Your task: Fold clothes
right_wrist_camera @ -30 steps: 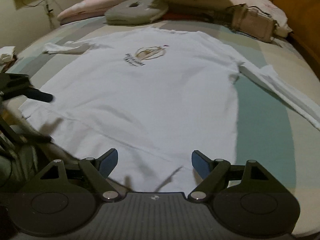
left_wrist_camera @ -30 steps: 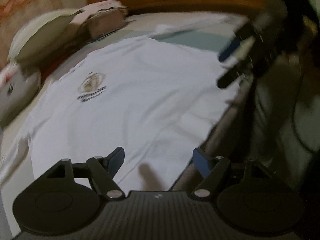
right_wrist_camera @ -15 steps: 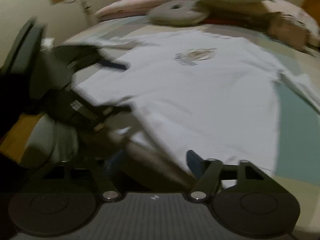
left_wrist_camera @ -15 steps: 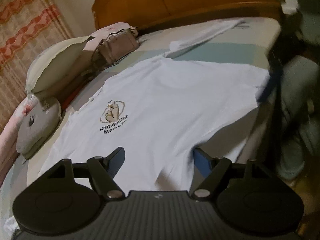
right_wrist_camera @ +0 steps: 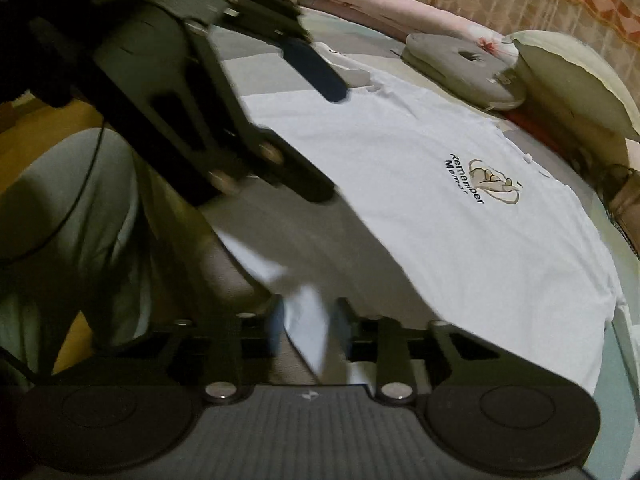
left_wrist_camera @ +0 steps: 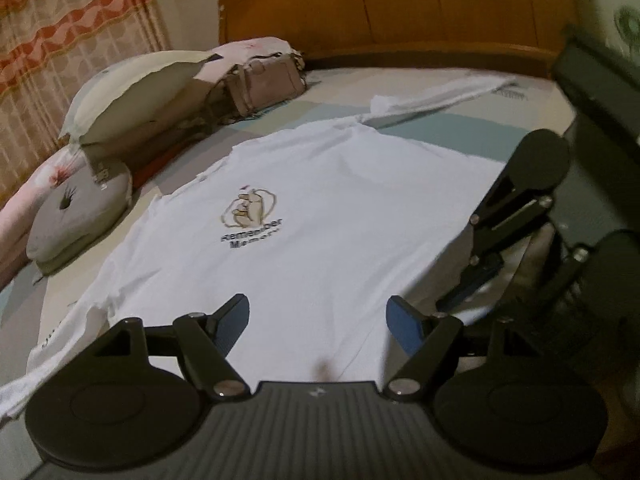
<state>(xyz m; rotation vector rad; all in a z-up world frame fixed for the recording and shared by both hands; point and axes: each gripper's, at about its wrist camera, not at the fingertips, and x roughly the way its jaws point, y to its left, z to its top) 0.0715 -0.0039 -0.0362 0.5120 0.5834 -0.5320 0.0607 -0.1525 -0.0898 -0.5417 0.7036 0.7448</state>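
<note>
Left tool (left_wrist_camera: 318, 322) open, hovering over the hem of the white shirt (left_wrist_camera: 320, 216) spread flat on the bed (left_wrist_camera: 440, 132); right tool (left_wrist_camera: 472, 284) at the shirt's right edge.

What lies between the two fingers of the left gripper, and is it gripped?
In the left wrist view, the hem of the white shirt lies between the fingers of the left gripper, which is open, so nothing is gripped.

A home bedroom; a made bed (left_wrist_camera: 420, 136) with an orange-brown wooden headboard (left_wrist_camera: 400, 12); cream and grey pillows (left_wrist_camera: 132, 92); orange-striped lace curtains (left_wrist_camera: 68, 24) behind.
</note>
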